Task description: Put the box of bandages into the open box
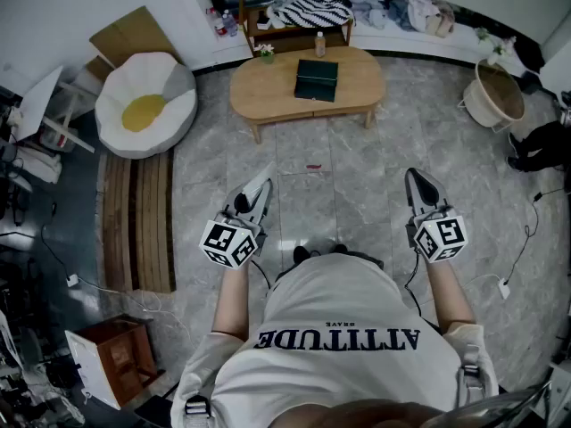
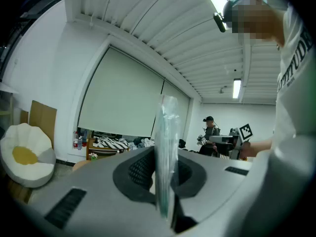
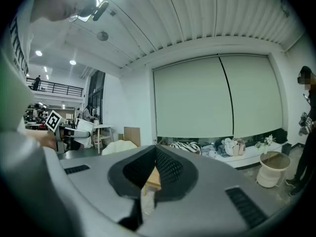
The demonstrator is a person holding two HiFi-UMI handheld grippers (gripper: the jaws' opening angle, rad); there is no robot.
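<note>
Standing well back from the low oval wooden table (image 1: 268, 96), I judge the task hardly begun — the approach comes first. My left gripper (image 1: 264, 178) is all but closed, pinching a thin translucent strip (image 2: 167, 127). The strip is glossy and faintly green, like plastic film, and stands upright between the jaws. My right gripper (image 1: 414, 176) has its jaws together with nothing in them. The only box I can make out is a dark green box (image 1: 317, 79), flat, squarish and matte, lying near the middle of the smooth pale tabletop. Whether it is the bandage box or the open one I cannot tell from here. A small bottle (image 1: 319, 45) stands beyond it. Next, I think, I must cross the polished grey floor tiles (image 1: 303, 159) to the table, then spread one pair of jaws wide enough for a stiff carton — firm, not crushing.
</note>
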